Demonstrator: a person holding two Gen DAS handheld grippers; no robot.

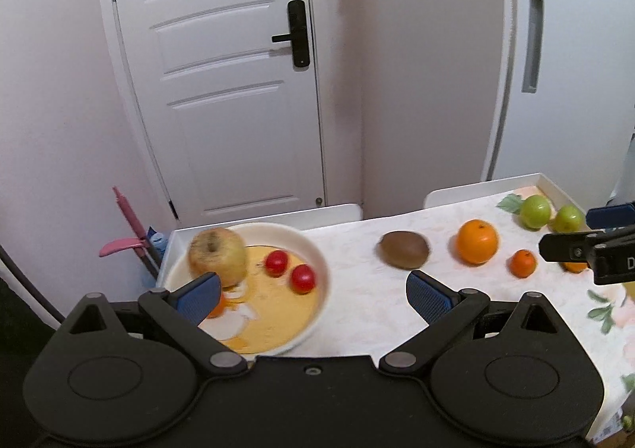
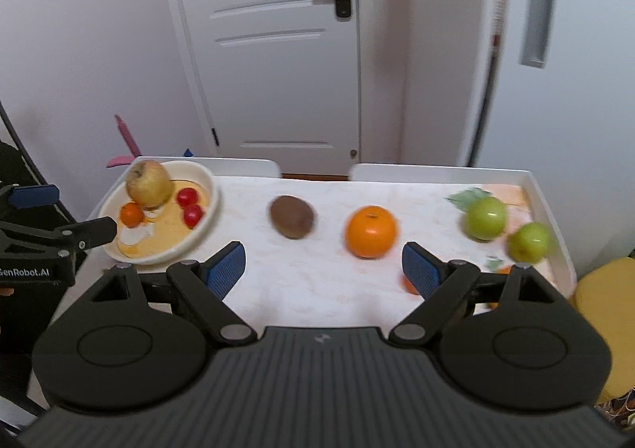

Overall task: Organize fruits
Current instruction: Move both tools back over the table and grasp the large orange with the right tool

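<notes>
**Both grippers spread wide, holding nothing**

Left wrist view: the left gripper (image 1: pixel 313 293) hovers with jaws wide apart over the near edge of the bowl (image 1: pixel 317 255), which holds a yellowish apple (image 1: pixel 217 255) and two red tomatoes (image 1: pixel 289 269). A kiwi (image 1: pixel 404 249), large orange (image 1: pixel 476 241) and small orange (image 1: pixel 523 263) lie on the table (image 1: pixel 357 289).

Right wrist view: the right gripper (image 2: pixel 323 269) is equally wide, empty, above the table before the kiwi (image 2: pixel 292 216) and large orange (image 2: pixel 371 231). Two green apples (image 2: pixel 486 218) sit far right.

Both wrist cameras look down-forward toward the door (image 1: pixel 222 91), sharing the table (image 2: pixel 317 289) from close by
</notes>
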